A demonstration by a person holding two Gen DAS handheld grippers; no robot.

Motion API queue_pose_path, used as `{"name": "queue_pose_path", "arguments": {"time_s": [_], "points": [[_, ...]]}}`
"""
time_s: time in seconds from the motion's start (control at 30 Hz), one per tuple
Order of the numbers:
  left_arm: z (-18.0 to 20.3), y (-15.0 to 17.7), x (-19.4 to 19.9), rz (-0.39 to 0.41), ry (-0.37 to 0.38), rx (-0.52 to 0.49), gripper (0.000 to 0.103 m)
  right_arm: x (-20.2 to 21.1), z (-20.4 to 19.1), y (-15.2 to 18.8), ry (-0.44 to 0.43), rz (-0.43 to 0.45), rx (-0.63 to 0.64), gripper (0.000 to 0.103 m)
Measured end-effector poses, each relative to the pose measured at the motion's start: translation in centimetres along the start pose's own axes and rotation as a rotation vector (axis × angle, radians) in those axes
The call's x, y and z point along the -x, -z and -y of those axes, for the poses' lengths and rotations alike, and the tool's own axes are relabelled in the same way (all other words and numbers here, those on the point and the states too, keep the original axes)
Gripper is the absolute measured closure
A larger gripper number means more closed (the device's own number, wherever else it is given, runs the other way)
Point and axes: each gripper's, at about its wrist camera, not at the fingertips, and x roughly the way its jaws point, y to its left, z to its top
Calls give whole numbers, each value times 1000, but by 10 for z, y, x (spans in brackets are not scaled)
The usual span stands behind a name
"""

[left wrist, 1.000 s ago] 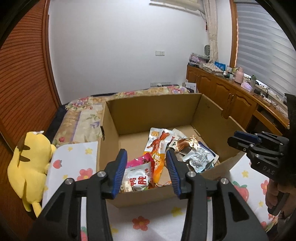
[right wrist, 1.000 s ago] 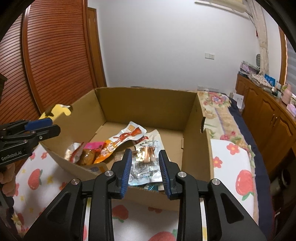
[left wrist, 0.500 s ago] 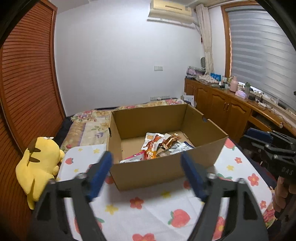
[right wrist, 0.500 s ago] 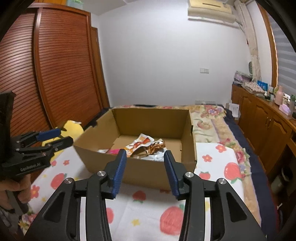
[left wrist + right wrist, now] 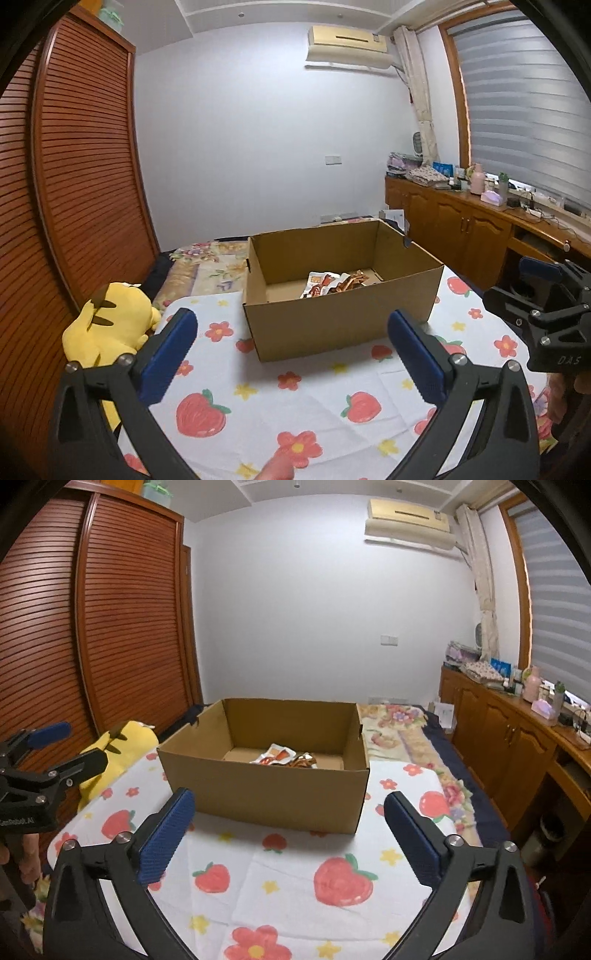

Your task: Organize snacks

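Both grippers hang back from the cardboard box [image 5: 266, 786], well apart from it and above the strawberry-print cloth [image 5: 343, 882] that covers the table, and neither one carries anything. On the left gripper [image 5: 291, 354] the blue pads stand spread wide, released, and the right gripper [image 5: 288, 834] is just as wide and just as empty. From here the snacks [image 5: 334, 284] lie in a loose heap on the floor of the box, towards its far side, with only the tops of the packets showing over the near wall. That looks to me like the reason for the stand-off: with the packets gathered inside, nothing on the cloth is left to fetch, so the task seems at or near its end. A yellow plush toy [image 5: 107, 325] slumps at the left edge of the table, clear of the box, beside the slatted wardrobe [image 5: 92, 620].
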Motion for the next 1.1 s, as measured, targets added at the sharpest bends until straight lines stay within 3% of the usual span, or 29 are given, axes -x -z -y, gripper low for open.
{"name": "queue_pose_path", "arguments": {"time_s": [0.17,0.37,0.6,1.1], "points": [[-1,11,15,5,-41,15,0,14,-3,5,26,17,-3,0],[-2,25,32,-7,5,48,0,33,-11,10,70,37,9,0],[-5,39,45,-29,-4,66,0,51,-11,19,71,44,-17,0],[-15,67,49,-31,-85,63,0,60,-13,42,76,43,-34,0]]}}
